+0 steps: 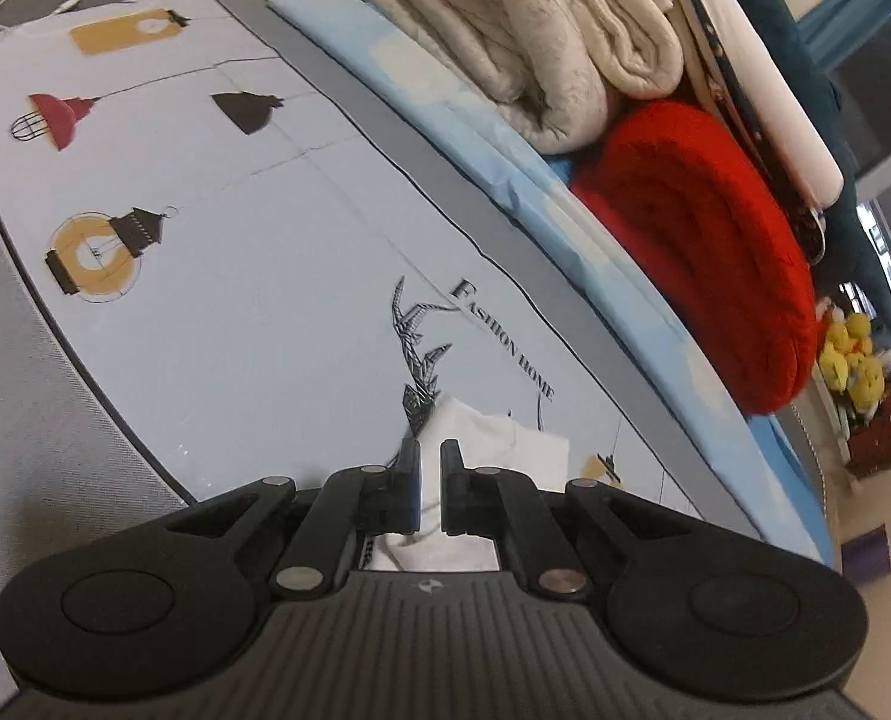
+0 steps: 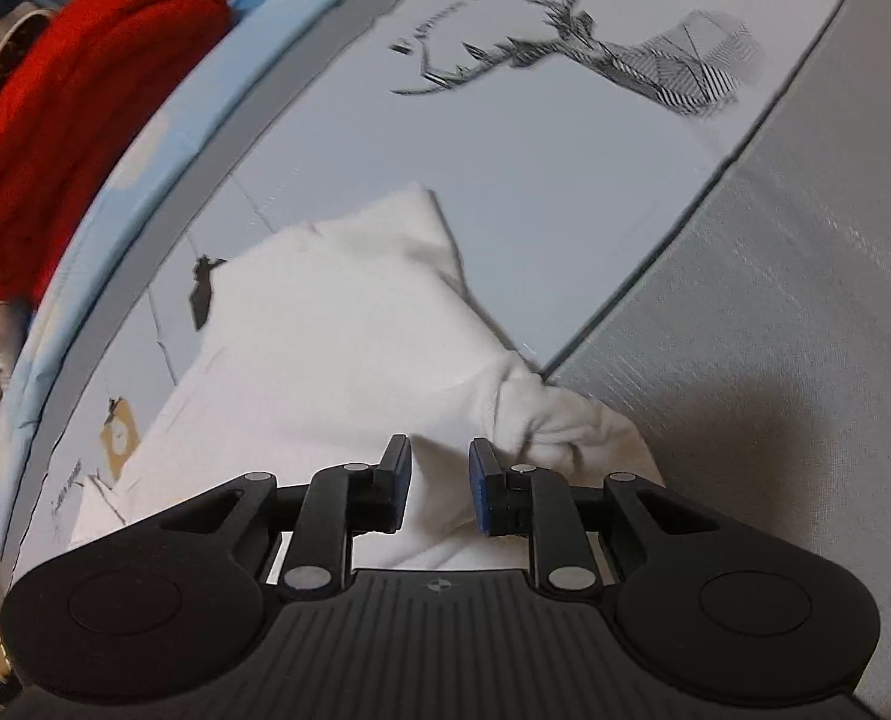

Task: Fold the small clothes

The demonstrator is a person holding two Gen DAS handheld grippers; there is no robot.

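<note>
A small white garment (image 2: pixel 325 324) lies on a pale blue printed cloth (image 1: pixel 253 276) that covers a grey surface (image 2: pixel 775 312); I cannot tell if this is a bed or a tabletop. The garment is near the cloth's edge, and one bunched part of it reaches over the edge onto the grey surface. The right gripper (image 2: pixel 439 489) is just above the garment's near side — its fingers stand a moderate gap apart, with white fabric showing between them, but they do not press on it. The left gripper (image 1: pixel 431 489) has its fingers close to each other, with a narrow gap between them; white fabric shows in this gap and below it, yet whether it is pinched I cannot tell. Behind the cloth, along its far side, there is a red blanket (image 1: pixel 703 252) and a folded cream quilt (image 1: pixel 535 36) on a light blue sheet (image 1: pixel 445 96).
</note>
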